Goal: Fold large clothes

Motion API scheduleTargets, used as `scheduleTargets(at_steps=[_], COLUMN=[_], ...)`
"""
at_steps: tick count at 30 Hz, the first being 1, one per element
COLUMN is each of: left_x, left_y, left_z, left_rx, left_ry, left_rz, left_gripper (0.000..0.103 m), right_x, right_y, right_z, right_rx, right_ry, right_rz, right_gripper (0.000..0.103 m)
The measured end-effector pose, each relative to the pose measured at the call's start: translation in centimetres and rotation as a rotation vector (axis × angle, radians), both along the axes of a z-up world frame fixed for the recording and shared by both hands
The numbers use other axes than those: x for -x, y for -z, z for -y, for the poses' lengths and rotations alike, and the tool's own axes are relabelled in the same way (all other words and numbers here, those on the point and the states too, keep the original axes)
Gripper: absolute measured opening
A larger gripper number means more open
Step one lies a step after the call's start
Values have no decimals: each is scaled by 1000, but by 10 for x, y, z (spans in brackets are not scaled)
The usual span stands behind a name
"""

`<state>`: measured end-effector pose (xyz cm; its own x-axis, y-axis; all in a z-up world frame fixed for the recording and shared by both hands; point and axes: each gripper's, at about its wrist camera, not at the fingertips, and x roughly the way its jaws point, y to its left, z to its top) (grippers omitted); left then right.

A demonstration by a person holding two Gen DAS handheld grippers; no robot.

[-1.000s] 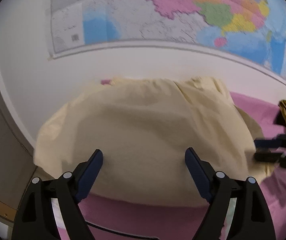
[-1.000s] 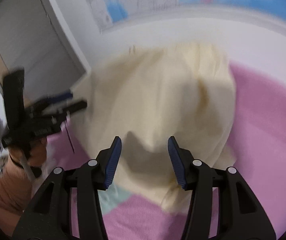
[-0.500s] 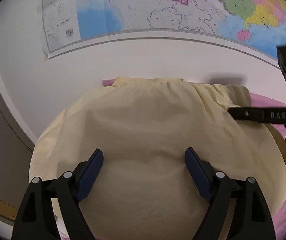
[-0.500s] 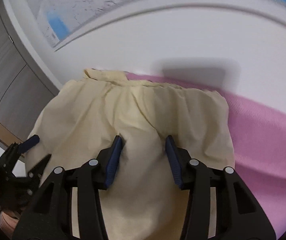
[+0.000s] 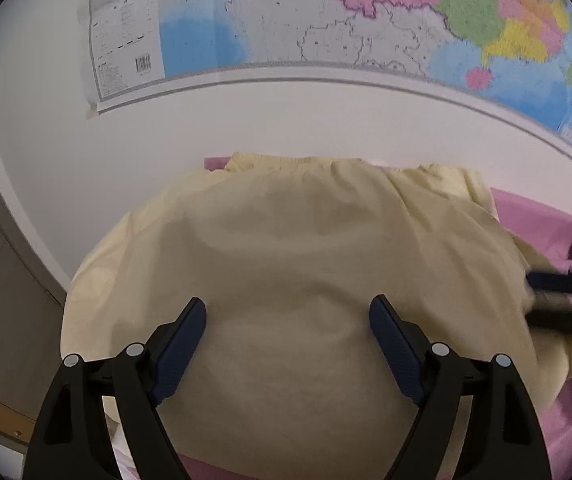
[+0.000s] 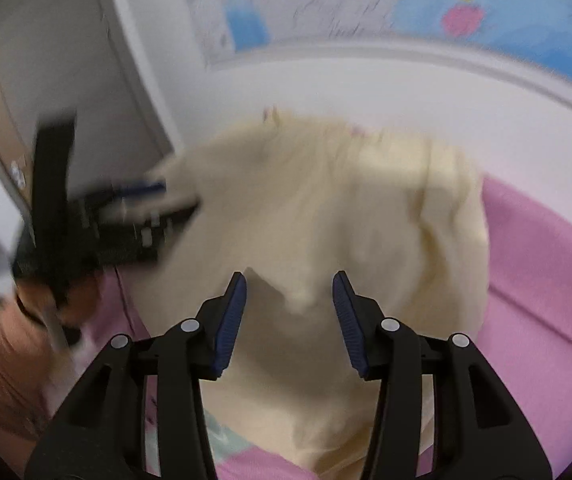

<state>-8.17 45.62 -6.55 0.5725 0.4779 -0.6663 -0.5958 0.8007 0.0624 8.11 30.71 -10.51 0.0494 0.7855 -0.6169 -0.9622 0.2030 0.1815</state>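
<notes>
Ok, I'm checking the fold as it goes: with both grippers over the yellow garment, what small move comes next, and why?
Probably close the right gripper on the raised corner of the yellow garment. That fold peaks between its part-open jaws, not yet pinched. The left gripper stands wide open above flat cloth, holding nothing, so the right side looks readier to grip.

- Pale yellow cloth garment (image 5: 294,264): soft, matt, lightly creased.
- Pink textile cover (image 6: 542,280): matt, finely ribbed.
- Coloured paper wall map (image 5: 326,20): smooth, slightly glossy.
</notes>
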Motion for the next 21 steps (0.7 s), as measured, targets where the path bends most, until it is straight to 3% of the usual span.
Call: scheduleTargets(at_steps=[8,15,21], left_x=[25,31,35], left_y=[-14,-2,-13], left_z=[16,27,45], left_rx=[15,23,6], left_ry=[8,41,28], left_rz=[53,35,68], left_gripper=[81,81,81], right_x=[-3,3,8], right_y=[-1,32,22], right_z=[32,32,43], right_rx=[-93,-28,-89], right_ry=[37,26,56], right_rz=[-85,-123,-137], right_gripper=[49,50,51])
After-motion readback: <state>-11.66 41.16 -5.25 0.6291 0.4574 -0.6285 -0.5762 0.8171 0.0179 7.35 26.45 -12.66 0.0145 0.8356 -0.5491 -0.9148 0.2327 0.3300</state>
